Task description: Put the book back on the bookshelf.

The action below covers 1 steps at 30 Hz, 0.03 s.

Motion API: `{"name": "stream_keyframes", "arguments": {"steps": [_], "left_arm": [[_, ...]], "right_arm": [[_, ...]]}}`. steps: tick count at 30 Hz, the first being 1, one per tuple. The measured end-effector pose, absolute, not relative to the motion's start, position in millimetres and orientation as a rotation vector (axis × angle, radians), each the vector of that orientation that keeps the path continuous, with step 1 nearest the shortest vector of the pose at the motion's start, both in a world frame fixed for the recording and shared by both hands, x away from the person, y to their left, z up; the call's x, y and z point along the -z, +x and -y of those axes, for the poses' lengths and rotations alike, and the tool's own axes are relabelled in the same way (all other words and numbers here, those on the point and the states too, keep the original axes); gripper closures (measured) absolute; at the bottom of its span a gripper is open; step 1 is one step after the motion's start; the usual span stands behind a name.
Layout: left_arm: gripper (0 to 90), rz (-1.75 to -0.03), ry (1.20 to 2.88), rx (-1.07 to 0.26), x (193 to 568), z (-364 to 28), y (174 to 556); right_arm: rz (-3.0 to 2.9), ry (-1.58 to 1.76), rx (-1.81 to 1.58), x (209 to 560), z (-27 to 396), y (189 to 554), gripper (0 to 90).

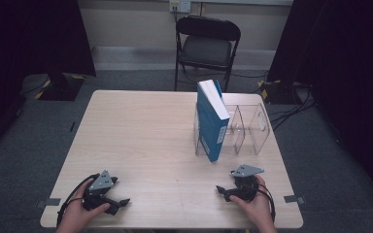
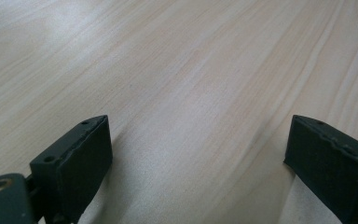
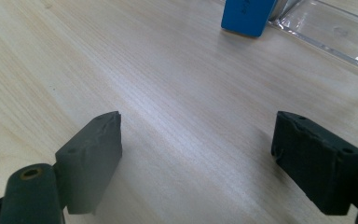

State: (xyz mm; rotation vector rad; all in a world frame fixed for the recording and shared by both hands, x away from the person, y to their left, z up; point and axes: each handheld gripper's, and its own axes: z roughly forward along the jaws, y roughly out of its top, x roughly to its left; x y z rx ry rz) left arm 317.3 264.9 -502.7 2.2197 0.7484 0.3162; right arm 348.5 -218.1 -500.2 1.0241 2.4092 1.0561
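Wood table: both grippers' jaws apart, empty. Blue book upright in rack, far right; judged stiff, hefty; grip spine.

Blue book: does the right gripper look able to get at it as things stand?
Probably yes. The right gripper rests open near the table's front edge, and only bare wood lies between it and the book, which stands upright in the clear rack's left end.

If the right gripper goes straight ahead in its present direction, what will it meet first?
Probably the blue book, standing in the clear rack; the right gripper, jaws open, faces bare table until there.
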Motion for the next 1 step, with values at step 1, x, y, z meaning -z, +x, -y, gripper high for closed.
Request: {"name": "stream_keyframes", "arguments": {"steps": [1], "left_arm": [[6.9,-0.748,2.22,-0.317,502.7,-265.0,317.4]], "right_arm": [[-2.409,1.024,-1.057,500.3,218.0,348.6,15.7]]}}
